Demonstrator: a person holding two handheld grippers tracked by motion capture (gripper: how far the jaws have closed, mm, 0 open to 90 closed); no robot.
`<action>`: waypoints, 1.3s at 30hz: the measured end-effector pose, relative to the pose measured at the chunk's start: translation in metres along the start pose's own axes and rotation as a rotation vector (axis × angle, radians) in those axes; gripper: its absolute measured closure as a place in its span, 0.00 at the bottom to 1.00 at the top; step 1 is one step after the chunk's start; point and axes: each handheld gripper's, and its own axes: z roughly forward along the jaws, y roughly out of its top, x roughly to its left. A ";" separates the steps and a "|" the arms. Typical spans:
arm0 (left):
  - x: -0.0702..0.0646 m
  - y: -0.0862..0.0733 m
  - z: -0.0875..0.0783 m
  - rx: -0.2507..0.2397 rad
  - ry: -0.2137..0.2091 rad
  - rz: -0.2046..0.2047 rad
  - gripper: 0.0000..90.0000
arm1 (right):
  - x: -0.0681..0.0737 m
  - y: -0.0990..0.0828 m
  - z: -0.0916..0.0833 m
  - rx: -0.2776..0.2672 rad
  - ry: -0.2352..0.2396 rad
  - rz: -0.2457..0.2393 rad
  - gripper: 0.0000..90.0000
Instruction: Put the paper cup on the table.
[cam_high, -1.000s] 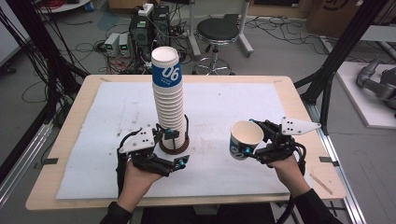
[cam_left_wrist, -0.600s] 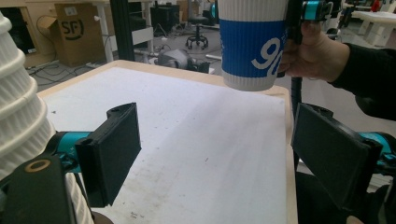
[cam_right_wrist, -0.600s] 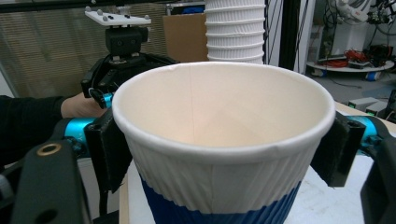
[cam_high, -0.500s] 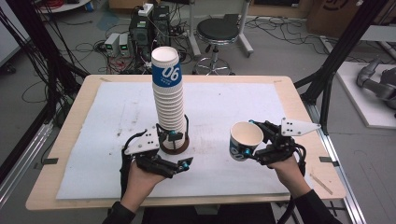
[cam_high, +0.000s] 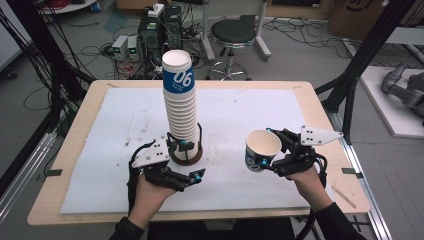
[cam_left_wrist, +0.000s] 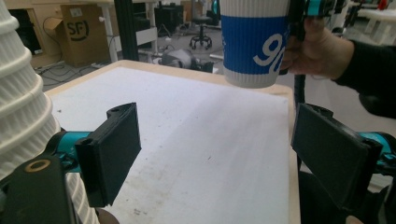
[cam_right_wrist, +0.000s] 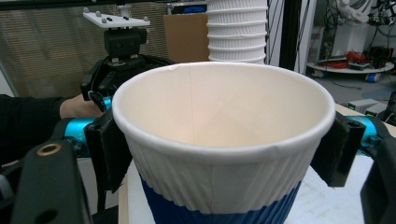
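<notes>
The left hand-held gripper, a second ago clasping the foot of the cup stack, now sits drawn back, jaws beside it.

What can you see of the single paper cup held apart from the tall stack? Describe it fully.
The single cup is ribbed white paper with a blue lower band bearing white numerals. It is empty, its rolled rim intact, a seam running down the inside. The right tool clamps its sides and holds it clear of the table, tipped slightly, to the right of the stack.

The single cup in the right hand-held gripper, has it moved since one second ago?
No. The cup sits at the same place against the table's right edge, held in the right hand-held gripper.
</notes>
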 end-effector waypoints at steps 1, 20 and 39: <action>0.000 0.000 -0.001 -0.001 0.005 0.001 0.17 | 0.000 0.000 0.000 -0.002 0.001 -0.001 0.23; 0.001 -0.016 -0.015 0.016 0.051 -0.007 0.17 | -0.010 0.009 -0.012 -0.022 -0.086 -0.020 0.23; -0.002 -0.018 -0.014 0.028 0.056 -0.021 0.17 | -0.052 0.015 -0.034 -0.047 -0.248 0.013 0.23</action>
